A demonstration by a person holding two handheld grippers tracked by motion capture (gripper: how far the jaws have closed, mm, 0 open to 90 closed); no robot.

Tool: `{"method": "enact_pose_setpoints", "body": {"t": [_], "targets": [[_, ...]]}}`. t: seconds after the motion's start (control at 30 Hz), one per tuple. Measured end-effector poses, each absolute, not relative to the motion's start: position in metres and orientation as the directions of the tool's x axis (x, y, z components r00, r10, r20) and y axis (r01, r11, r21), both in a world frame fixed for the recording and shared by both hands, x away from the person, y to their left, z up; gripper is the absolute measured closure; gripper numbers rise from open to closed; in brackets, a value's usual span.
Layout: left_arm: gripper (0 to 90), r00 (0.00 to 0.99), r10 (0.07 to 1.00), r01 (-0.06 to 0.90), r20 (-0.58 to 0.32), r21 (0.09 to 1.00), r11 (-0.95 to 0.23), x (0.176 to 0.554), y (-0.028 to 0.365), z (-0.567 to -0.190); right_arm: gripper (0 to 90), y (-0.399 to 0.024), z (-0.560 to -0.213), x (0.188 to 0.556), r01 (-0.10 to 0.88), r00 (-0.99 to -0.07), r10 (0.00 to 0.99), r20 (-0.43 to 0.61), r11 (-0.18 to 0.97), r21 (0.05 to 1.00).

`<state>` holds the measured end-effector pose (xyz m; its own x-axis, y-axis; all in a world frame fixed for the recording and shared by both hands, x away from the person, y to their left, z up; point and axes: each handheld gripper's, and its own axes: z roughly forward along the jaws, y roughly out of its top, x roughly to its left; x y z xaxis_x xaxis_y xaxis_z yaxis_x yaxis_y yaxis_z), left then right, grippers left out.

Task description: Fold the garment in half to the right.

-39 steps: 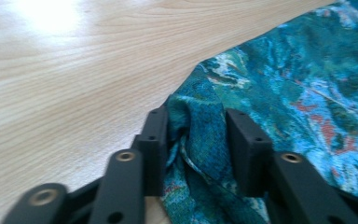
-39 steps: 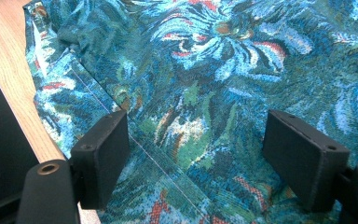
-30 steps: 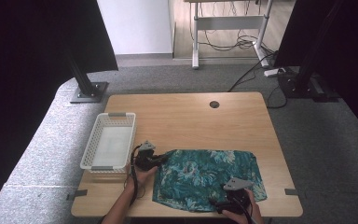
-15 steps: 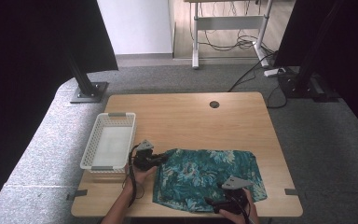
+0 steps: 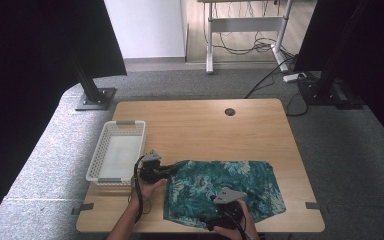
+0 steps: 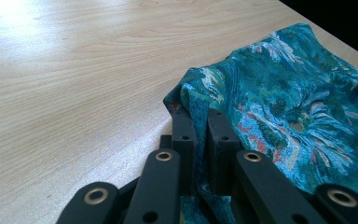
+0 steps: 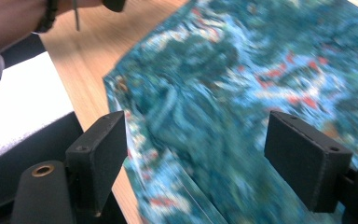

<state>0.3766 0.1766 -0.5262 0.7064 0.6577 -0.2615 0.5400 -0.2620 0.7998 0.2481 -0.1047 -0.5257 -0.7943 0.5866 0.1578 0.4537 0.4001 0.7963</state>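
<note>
A teal flowered cloth (image 5: 225,187) is spread on the near part of the bench (image 5: 200,125). Its left corner is pinched by the left claw (image 6: 196,122); the right claw (image 7: 196,154) is held released above it.

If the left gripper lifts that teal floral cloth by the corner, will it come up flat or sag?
Probably sag: the cloth already bunches into soft folds where the left gripper pinches it. It looks thin and light, so the far end would likely drag across the table rather than lift.

no readable text, no labels, no brand marks, no numbers, no signs anywhere
</note>
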Motion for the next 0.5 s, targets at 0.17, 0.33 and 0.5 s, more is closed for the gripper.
{"method": "enact_pose_setpoints", "body": {"t": [0.17,0.33,0.5], "targets": [[82.8,0.705,0.658,0.547,-0.265,0.794,-0.267,0.377,0.177,-0.529,20.8,-0.085,-0.520,0.249,0.433,-0.817,0.559,0.140,0.435,0.789],[82.5,0.699,0.663,0.553,-0.268,0.790,-0.264,0.377,0.179,-0.530,20.8,-0.065,-0.522,0.253,0.429,-0.835,0.531,0.144,0.464,0.775],[82.4,0.697,0.666,0.556,-0.266,0.787,-0.267,0.378,0.180,-0.532,20.9,-0.049,-0.529,0.256,0.431,-0.845,0.513,0.152,0.484,0.761]]}}
